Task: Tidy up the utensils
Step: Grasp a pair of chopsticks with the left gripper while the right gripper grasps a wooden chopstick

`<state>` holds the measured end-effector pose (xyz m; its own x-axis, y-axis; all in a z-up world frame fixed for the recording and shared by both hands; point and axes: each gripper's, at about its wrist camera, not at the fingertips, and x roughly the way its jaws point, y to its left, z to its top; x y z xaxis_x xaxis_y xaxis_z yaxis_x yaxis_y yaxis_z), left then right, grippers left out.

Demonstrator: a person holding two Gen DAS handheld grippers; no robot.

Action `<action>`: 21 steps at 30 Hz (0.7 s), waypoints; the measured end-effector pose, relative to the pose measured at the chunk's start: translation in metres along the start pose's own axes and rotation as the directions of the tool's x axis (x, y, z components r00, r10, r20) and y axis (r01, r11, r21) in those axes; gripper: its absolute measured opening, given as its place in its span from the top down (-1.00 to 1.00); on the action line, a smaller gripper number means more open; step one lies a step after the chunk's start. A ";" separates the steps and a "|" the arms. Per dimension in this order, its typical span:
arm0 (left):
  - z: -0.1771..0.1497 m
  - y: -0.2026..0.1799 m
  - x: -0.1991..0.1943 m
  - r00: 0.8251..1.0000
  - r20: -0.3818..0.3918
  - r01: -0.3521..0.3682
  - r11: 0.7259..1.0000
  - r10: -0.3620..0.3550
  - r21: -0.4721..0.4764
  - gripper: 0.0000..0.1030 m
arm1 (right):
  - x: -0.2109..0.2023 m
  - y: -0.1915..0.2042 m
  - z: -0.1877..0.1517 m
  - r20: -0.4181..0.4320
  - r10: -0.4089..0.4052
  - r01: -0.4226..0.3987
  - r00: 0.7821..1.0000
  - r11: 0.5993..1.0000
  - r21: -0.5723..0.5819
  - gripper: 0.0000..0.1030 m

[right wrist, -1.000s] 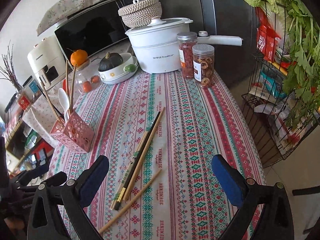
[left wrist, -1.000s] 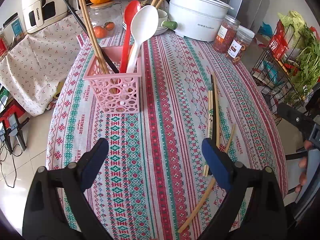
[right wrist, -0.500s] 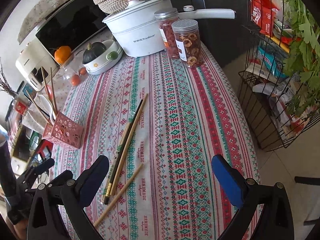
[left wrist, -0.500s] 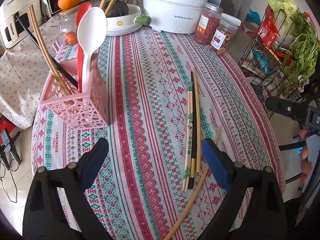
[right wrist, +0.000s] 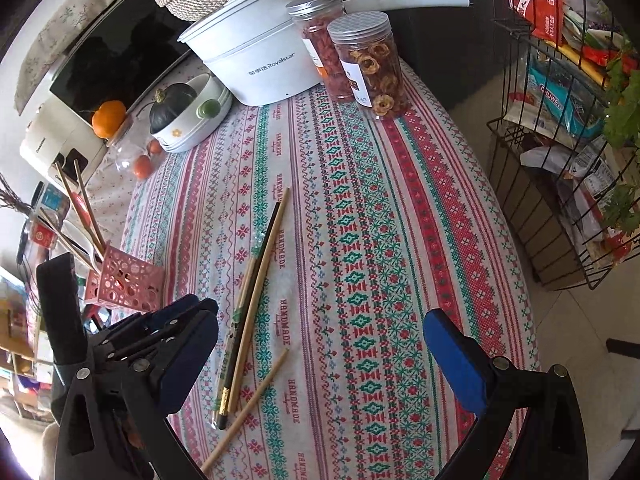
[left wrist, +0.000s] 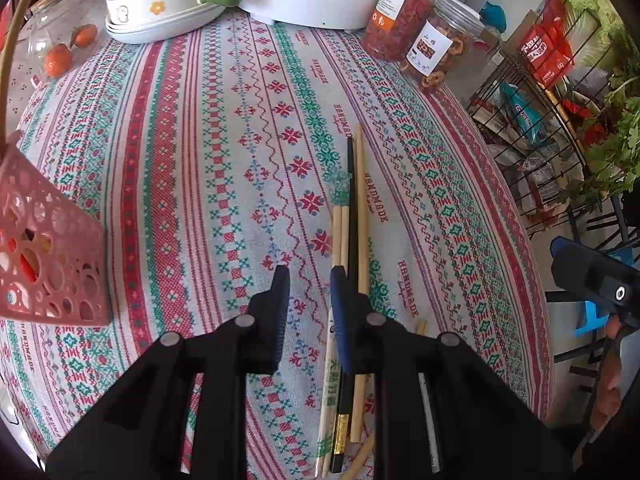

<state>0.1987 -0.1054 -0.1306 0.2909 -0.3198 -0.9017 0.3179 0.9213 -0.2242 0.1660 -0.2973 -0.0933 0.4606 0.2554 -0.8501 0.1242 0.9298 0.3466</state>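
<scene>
Chopsticks (left wrist: 352,240) lie bundled on the worktop's (left wrist: 180,140) patterned cloth, one stray stick beside them. Left hand-held gripper (left wrist: 308,280) is closing just left of them (nothing between its jaws); right hand-held gripper (right wrist: 320,344) is wide open, empty.

Left gripper (left wrist: 307,300): pitched steeply down, jaws closing, narrow gap left, nothing between the 2 pads, only bare surface showing through. Its black linkage arms fill the lower part of the left wrist view. It also shows at lower left in the right wrist view, tips nearly together. Right gripper (right wrist: 316,350): also angled down, jaws spread wide, 2 blue pads well apart, nothing between them. A hand (left wrist: 610,376) grips its handle at the right edge.
</scene>
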 end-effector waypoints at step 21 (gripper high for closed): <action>0.012 -0.039 0.028 0.994 -0.050 -0.095 0.988 0.102 0.120 0.81 | 0.000 -0.001 0.000 -0.021 0.029 -0.029 0.999 1.000 0.001 -1.00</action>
<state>0.2053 -0.1531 -0.1422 0.2762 -0.2128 -0.9372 0.3948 0.9142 -0.0912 0.1662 -0.2979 -0.0934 0.4454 0.2874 -0.8479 0.1114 0.9219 0.3710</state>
